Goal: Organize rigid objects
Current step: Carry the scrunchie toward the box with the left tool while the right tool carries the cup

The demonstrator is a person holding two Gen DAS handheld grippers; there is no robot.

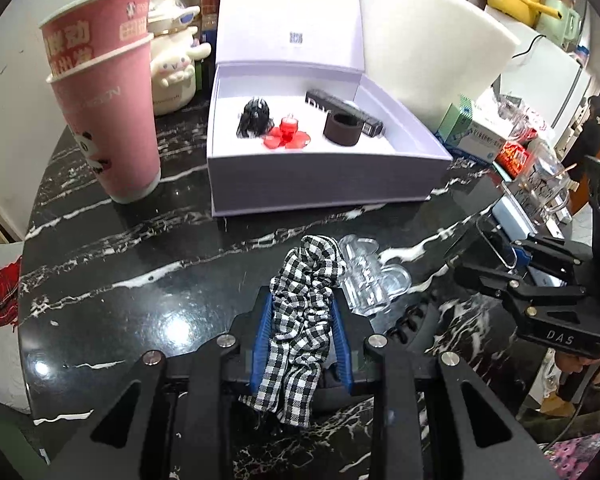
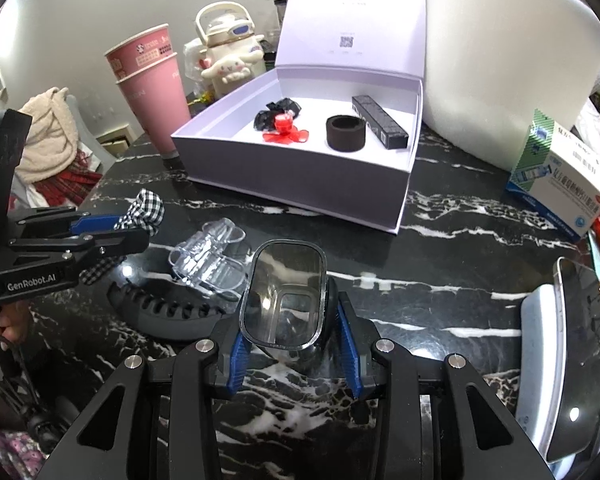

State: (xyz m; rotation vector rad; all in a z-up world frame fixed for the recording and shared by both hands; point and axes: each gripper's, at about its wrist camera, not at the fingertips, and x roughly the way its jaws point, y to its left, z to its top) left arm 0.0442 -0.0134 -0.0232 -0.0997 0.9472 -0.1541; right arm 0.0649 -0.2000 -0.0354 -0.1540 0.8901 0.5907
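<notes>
Left gripper clamped tight on checkered scrunchie. Right gripper part closed, gripping clear case by sides. Both above marble table, angled toward open box, likely drop target.

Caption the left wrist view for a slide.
Left tool shut on a checked scrunchie above the marble table, open white box ahead.

Black marble table bears white box, pink cups, clear clip.
</notes>
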